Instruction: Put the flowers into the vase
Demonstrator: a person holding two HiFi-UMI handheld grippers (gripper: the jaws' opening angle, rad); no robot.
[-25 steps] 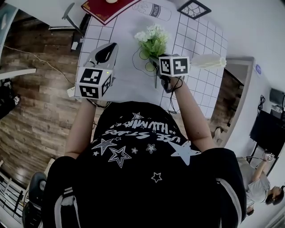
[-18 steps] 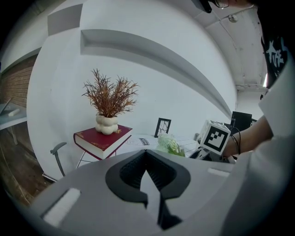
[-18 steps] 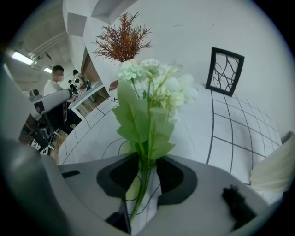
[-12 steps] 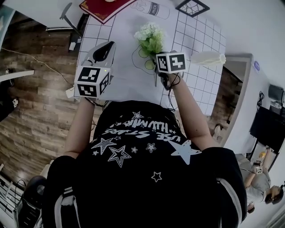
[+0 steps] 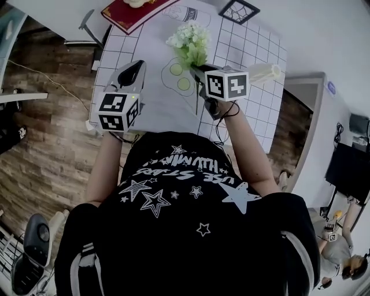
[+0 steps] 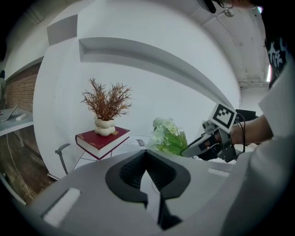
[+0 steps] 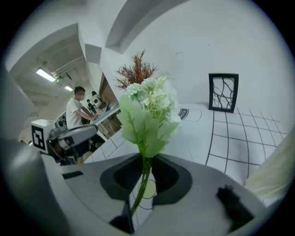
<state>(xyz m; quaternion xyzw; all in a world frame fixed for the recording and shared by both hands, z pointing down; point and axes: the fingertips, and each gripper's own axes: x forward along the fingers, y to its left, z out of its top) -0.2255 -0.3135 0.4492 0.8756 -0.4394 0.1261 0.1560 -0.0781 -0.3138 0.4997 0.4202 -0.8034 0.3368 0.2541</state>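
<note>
A bunch of white flowers with green leaves (image 5: 189,40) hangs above the white gridded table mat (image 5: 254,110). My right gripper (image 5: 198,70) has its jaws closing, and the pads pinch the green stems. In the right gripper view the flowers (image 7: 150,110) stand upright out of the right gripper (image 7: 146,167). A white ribbed vase (image 5: 267,71) lies at the mat's right edge, to the right of that gripper. My left gripper (image 5: 134,69) is shut and empty, hovering left of the flowers. In its own view the left gripper (image 6: 147,159) shows the flowers (image 6: 168,136) ahead to the right.
A red book (image 5: 133,13) bearing a small white pot of dried twigs (image 6: 105,108) sits at the mat's far left. A black wire frame (image 5: 238,10) stands at the far right. Wooden floor lies to the left of the table. A person (image 7: 76,110) sits at a desk in the background.
The right gripper has closed on the stems and risen, lifting the flowers off the mat. The left gripper has shifted slightly and stays shut.
</note>
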